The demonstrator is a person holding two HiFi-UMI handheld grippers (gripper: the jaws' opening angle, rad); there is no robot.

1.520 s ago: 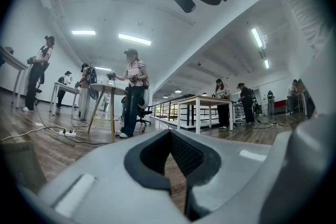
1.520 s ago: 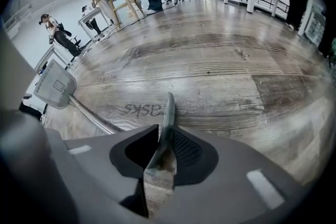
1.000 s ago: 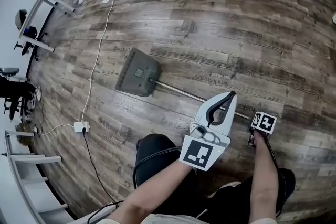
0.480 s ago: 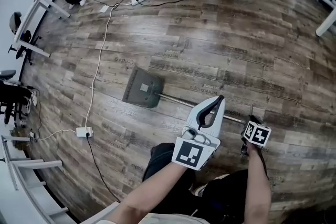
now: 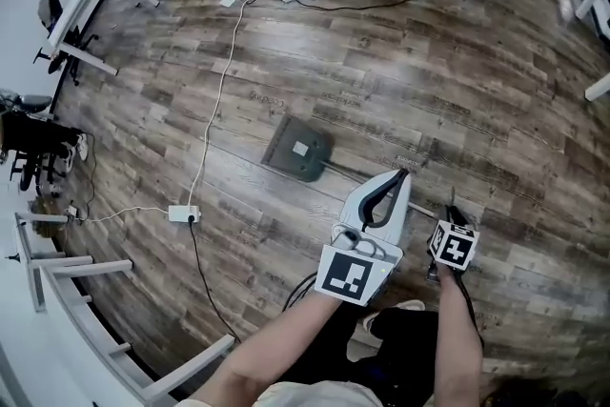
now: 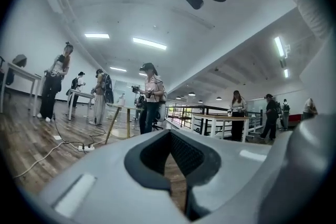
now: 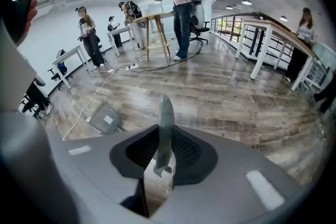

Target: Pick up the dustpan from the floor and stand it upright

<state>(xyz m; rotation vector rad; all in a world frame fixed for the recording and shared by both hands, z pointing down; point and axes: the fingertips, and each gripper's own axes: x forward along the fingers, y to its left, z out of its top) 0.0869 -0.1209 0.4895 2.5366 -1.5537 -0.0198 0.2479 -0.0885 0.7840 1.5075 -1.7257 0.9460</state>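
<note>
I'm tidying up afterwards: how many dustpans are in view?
1: the dustpan, pan end down at the wood floor ahead, handle end clamped in the right tool. Others may be hidden.

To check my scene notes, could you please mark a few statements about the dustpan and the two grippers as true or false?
1. The right gripper has its fingers closed on the end of the handle. True.
2. The left gripper grips the handle as well. False: its fingers are together with nothing between them.
3. The dustpan already stands upright. False: its pan is down on the wooden floor, with the handle stretched out towards the right gripper.
4. A white cable runs over the floor to the left of the dustpan in the head view. True.
5. The dustpan is bright red. False: it is grey-green.
</note>
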